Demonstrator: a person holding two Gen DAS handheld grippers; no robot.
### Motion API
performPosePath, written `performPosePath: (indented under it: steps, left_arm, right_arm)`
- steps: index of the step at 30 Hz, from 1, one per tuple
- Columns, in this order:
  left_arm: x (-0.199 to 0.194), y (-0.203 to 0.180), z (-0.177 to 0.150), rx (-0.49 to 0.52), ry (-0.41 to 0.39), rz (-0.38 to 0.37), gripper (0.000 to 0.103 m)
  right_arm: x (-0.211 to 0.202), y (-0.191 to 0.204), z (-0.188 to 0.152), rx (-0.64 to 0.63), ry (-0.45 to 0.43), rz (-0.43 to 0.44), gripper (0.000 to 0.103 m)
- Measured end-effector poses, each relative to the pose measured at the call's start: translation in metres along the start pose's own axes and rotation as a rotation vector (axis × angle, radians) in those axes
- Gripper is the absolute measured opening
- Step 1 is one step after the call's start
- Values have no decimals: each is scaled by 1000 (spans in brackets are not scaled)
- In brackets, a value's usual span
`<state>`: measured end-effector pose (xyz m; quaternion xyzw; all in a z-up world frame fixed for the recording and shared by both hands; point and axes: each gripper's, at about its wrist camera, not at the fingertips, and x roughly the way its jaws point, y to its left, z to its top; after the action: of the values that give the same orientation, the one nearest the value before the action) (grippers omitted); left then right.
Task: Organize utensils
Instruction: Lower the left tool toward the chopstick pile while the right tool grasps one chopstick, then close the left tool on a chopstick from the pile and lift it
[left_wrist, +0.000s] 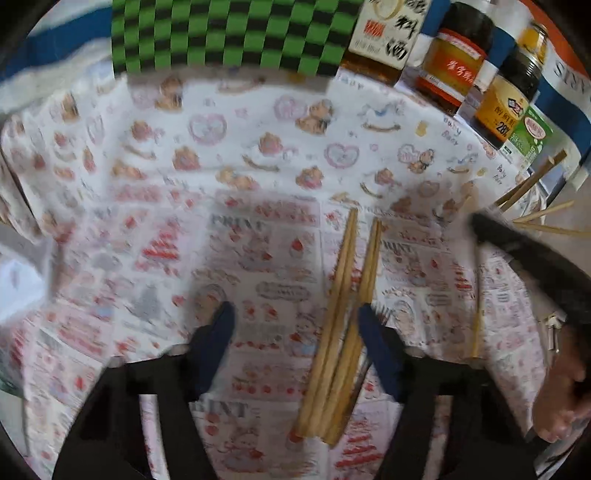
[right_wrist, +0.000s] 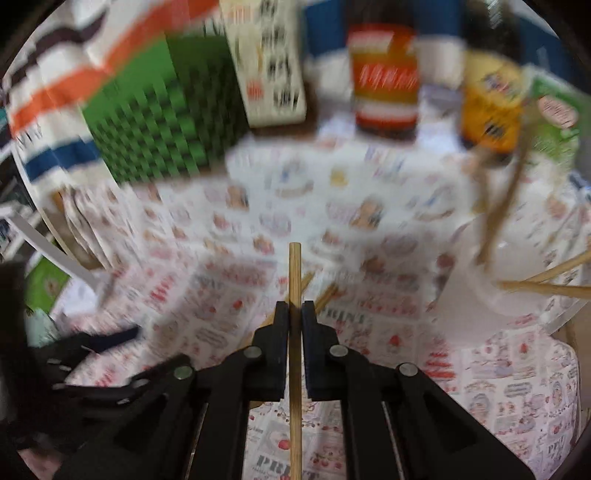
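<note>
The right gripper (right_wrist: 294, 314) is clenched on one pale wooden chopstick (right_wrist: 295, 280), held above the printed paper table cover (right_wrist: 498, 387). The left gripper (left_wrist: 297, 325) stands released around a bundle of wooden chopsticks (left_wrist: 343, 325) lying on that cover, with bare paper left of the bundle. Beyond the bundle, blurred sauce jars (left_wrist: 454, 62) and a green-and-black checkered box (left_wrist: 229, 33) line the far edge, the box cut off at the top.
</note>
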<state>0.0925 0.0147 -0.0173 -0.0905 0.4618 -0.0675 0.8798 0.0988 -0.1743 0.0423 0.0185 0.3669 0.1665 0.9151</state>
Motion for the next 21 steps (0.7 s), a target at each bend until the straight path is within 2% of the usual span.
performPosePath:
  steps: [2,5,7,10,15,21]
  left_arm:
    - [8,0,-1,-3,41,-3,26]
    - [11,-7,-5,44,68,-18,18]
    - [10,-16,-8,87,73,-31,16]
    - [11,-27,-12,148,71,30,13]
    - [28,-28,-14,155,130,27,12]
    - [34,-27,-14,155,138,37,11]
  right_arm:
    - [-26,-2,5,10,-82,19,7]
    - [-60,-2,6,21,-175,50,7]
    - [-83,-3,3,8,-246,45,6]
    - [-113,-4,-8,-22,-369,11,6]
    - [-140,-21,-29,19,-539,-61,6]
    - [-143,-36,-38,61,-578,-49,6]
